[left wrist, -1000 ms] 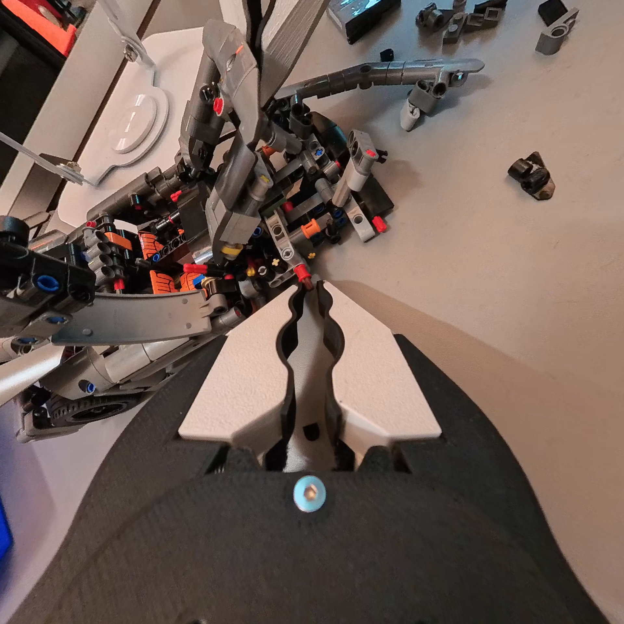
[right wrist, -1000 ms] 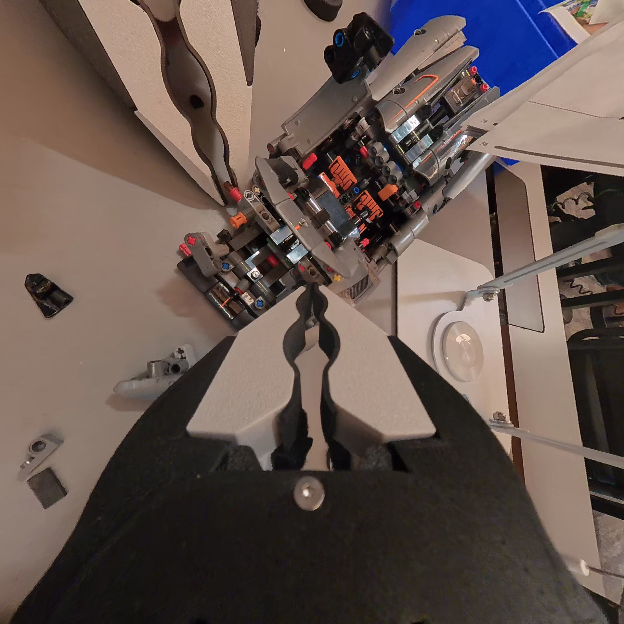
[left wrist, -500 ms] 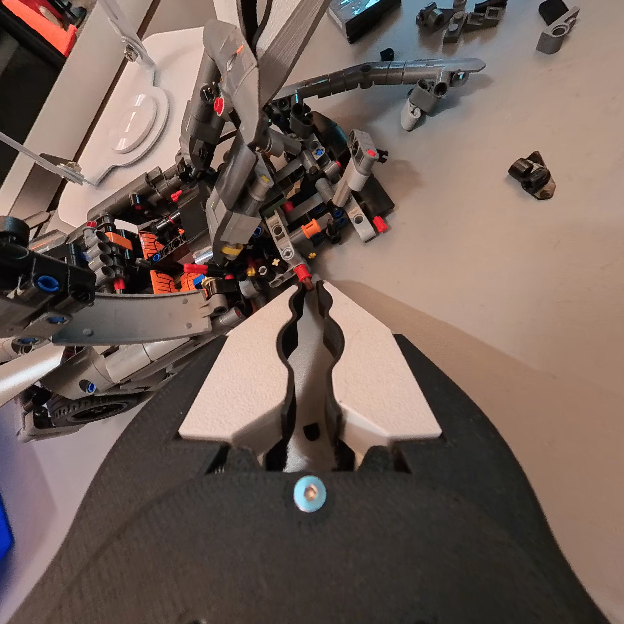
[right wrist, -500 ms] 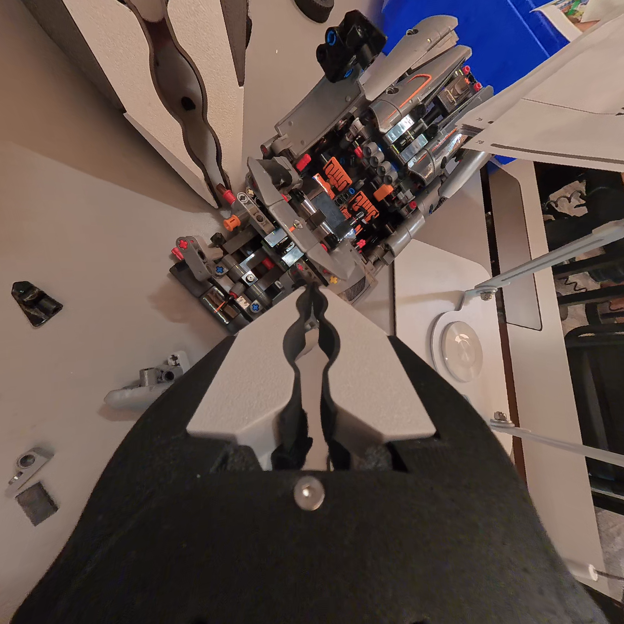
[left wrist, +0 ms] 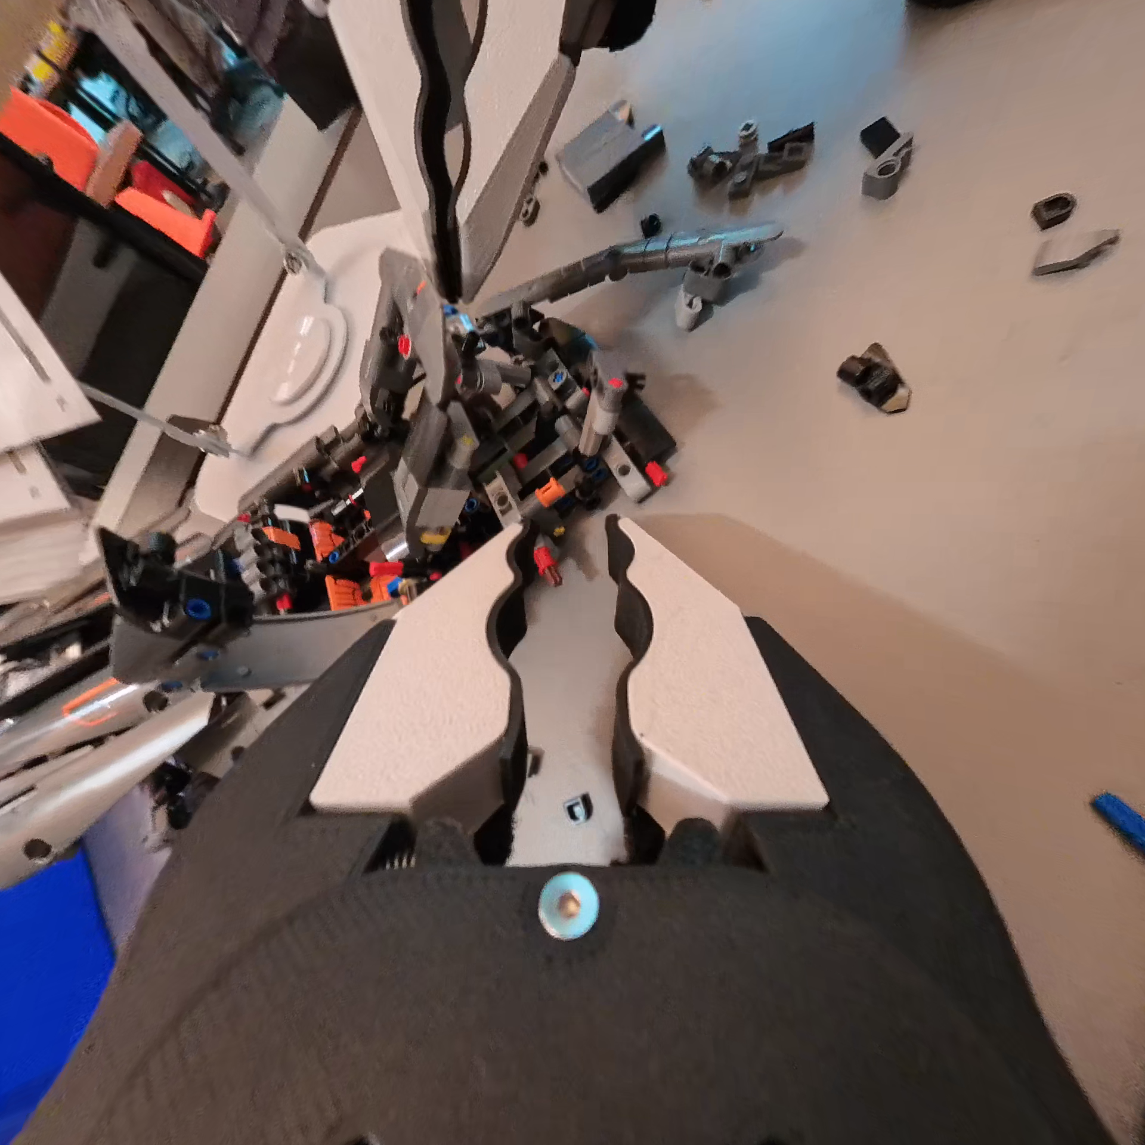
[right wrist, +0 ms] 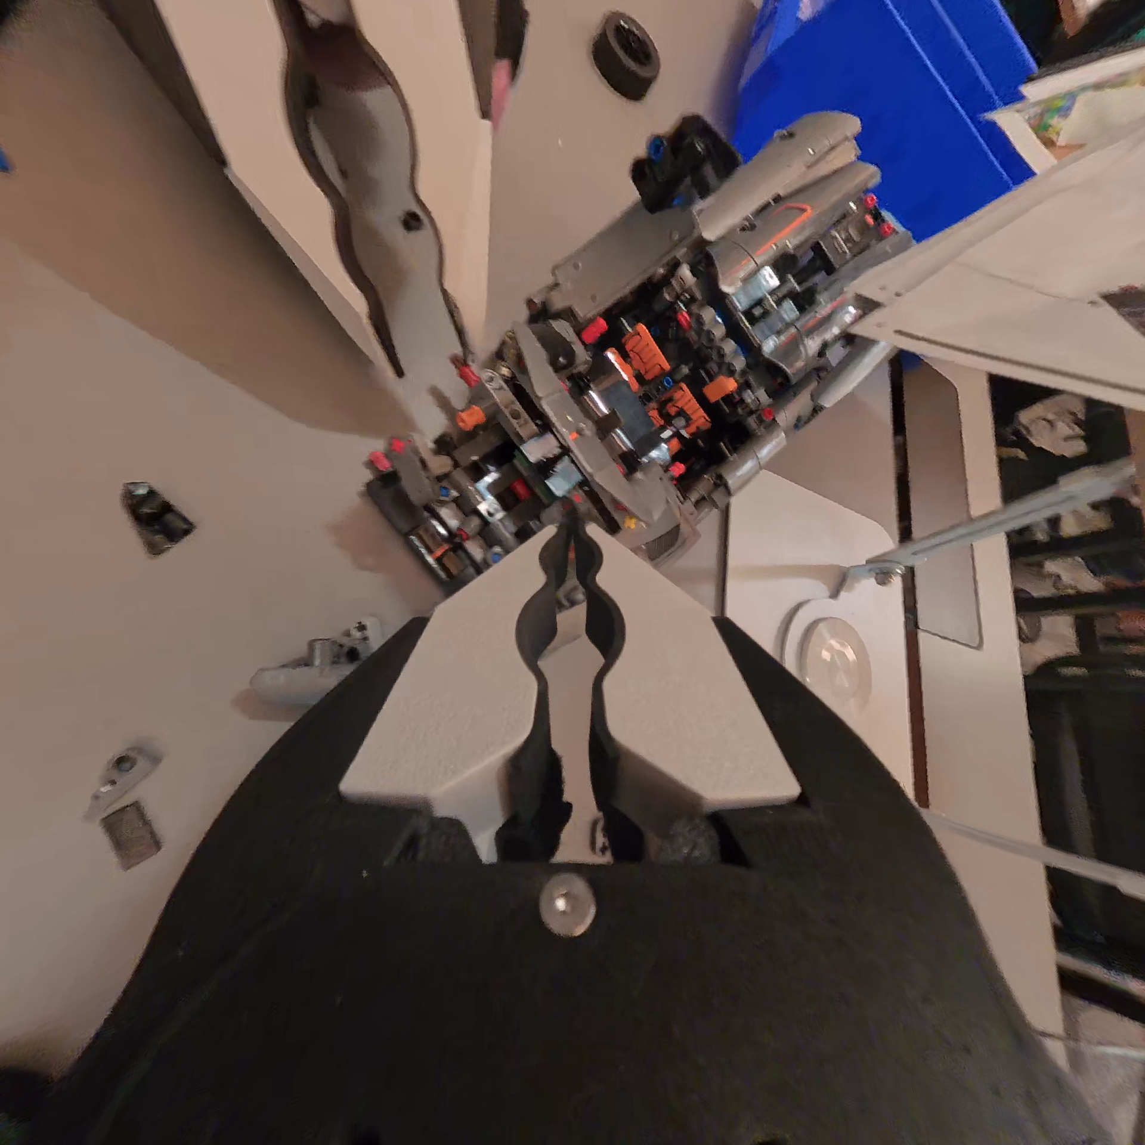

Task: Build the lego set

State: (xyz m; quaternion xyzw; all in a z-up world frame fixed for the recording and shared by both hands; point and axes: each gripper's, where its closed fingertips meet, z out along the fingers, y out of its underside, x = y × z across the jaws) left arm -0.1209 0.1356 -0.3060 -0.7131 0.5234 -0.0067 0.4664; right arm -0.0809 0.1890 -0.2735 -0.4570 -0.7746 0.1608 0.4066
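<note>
**Right gripper pinning the model, left one let go**

I have the lego model (right wrist: 650, 403) lying on the pale tabletop (left wrist: 929, 557), its nose end towards the blue bin (right wrist: 898, 93). It is a long, half-built vehicle: grey body panels outside, a dense core of black beams with orange, red and blue pins exposed.

My right gripper (right wrist: 571, 526) is clenched, its tips closed on a small part at the model's near edge; I judge that grip is there to steady the build. I cannot tell exactly which piece it pinches.

My left gripper (left wrist: 567, 533) is released, jaws standing apart, with a red pin (left wrist: 546, 561) on the model's side showing between the tips, untouched.

Loose pieces wait well apart for later steps: a long grey arm piece (left wrist: 669, 254) and a small black part (left wrist: 870, 378).
</note>
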